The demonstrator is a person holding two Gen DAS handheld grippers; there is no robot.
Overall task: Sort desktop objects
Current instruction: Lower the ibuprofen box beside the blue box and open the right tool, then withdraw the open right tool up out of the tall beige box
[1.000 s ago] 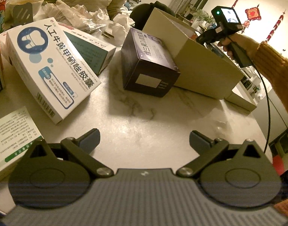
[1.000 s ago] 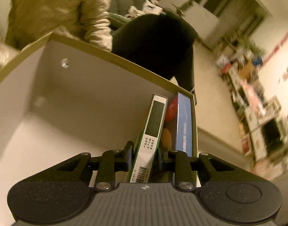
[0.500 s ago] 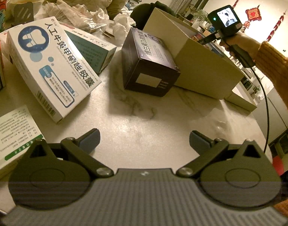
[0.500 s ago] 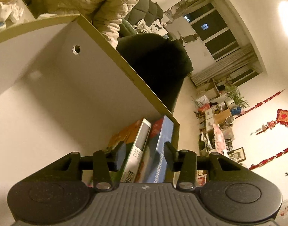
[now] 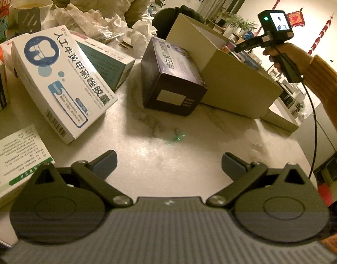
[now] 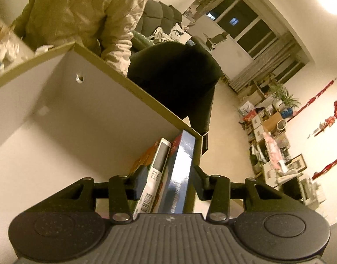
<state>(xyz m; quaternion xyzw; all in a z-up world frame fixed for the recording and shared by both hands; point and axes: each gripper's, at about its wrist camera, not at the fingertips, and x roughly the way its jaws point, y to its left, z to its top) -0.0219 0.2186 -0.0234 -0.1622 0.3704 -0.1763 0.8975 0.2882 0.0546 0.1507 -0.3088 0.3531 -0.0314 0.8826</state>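
The right gripper point(image 6: 168, 181) has let go: its fingers now stand apart, clear of the white box point(image 6: 156, 172) filed upright in the carton point(image 6: 65, 110). The left gripper point(image 5: 169, 164) waits wide open, empty; the dark box point(image 5: 171, 77) sits at 12 o'clock on the table point(image 5: 168, 132).
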